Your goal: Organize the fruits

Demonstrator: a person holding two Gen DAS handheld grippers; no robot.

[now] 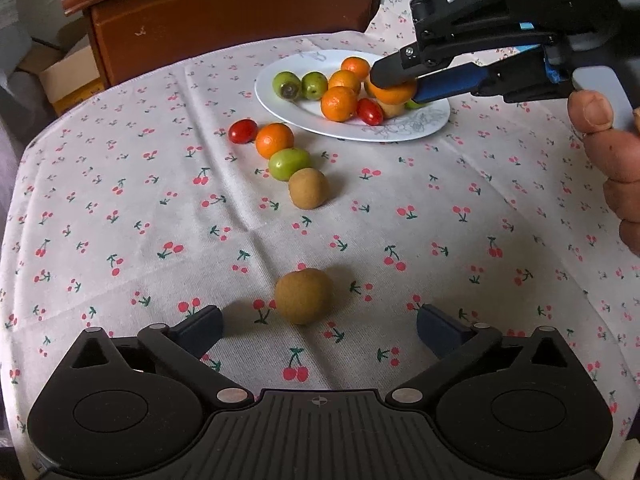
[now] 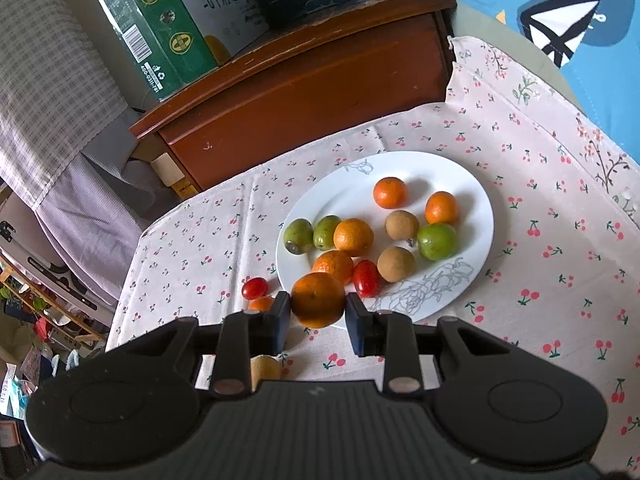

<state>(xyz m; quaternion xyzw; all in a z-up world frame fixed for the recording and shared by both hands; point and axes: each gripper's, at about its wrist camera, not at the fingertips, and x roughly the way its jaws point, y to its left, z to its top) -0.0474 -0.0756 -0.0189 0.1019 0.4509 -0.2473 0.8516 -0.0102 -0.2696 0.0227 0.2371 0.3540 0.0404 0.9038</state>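
The right gripper (image 2: 318, 312) is clamped on a small orange (image 2: 318, 299), held over the near rim of the white plate (image 2: 460, 168), probably on its way out to the tabletop. The left gripper (image 1: 319, 326) stands wide apart, empty, just behind a brown fruit (image 1: 303, 295). Beyond lies a neat row (image 1: 280, 160) of four fruits, apparently a sorting line.

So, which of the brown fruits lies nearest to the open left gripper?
The lone brown fruit on the cloth just ahead of the left gripper, between its open jaws. The second brown fruit ends the row near the plate; the rest lie on it.
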